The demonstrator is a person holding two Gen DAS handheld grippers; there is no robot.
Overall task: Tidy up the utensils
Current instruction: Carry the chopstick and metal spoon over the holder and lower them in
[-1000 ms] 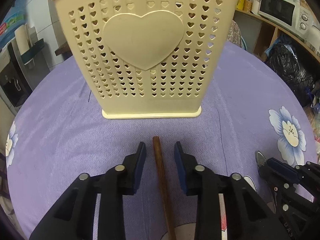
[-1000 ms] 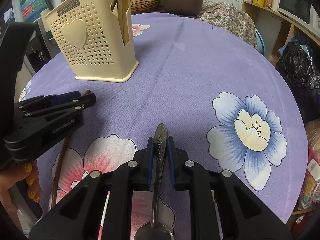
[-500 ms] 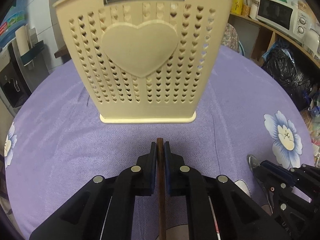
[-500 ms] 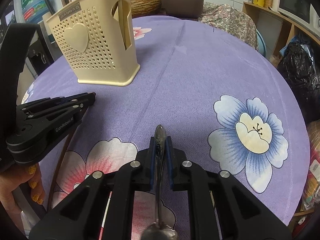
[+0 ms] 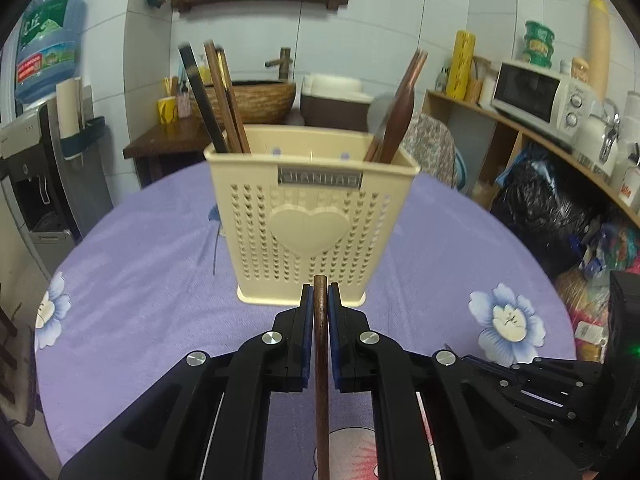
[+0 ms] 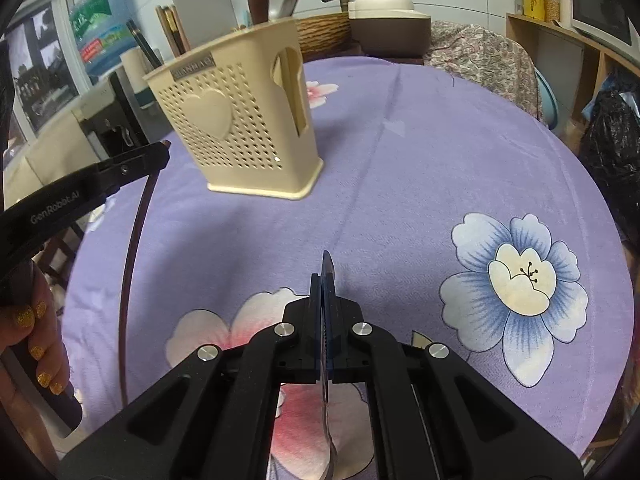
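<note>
A cream utensil holder [image 5: 308,224] with heart-shaped holes stands upright on the purple flowered tablecloth [image 5: 132,288]. Dark chopsticks [image 5: 216,100] lean in its left side, wooden spoons and a metal one [image 5: 400,112] in its right. My left gripper [image 5: 320,292] is shut on a long brown wooden handle [image 5: 321,360], held above the cloth just in front of the holder. In the right wrist view this handle [image 6: 134,240] hangs down from the left gripper [image 6: 160,156]. My right gripper [image 6: 325,280] is shut on a metal spoon [image 6: 329,266], bowl end toward the camera.
A person's hand [image 6: 36,340] grips the left tool. A shelf with a microwave [image 5: 536,96] and a black bag [image 5: 552,216] lie right of the table. A water dispenser [image 5: 40,184] stands left. A brown pot [image 6: 388,20] sits behind the holder.
Both pairs of jaws closed, the left on the wooden handle and the right on the spoon. The left gripper rose with the handle, bringing the holder's rim and contents into view; the right lifted slightly.
</note>
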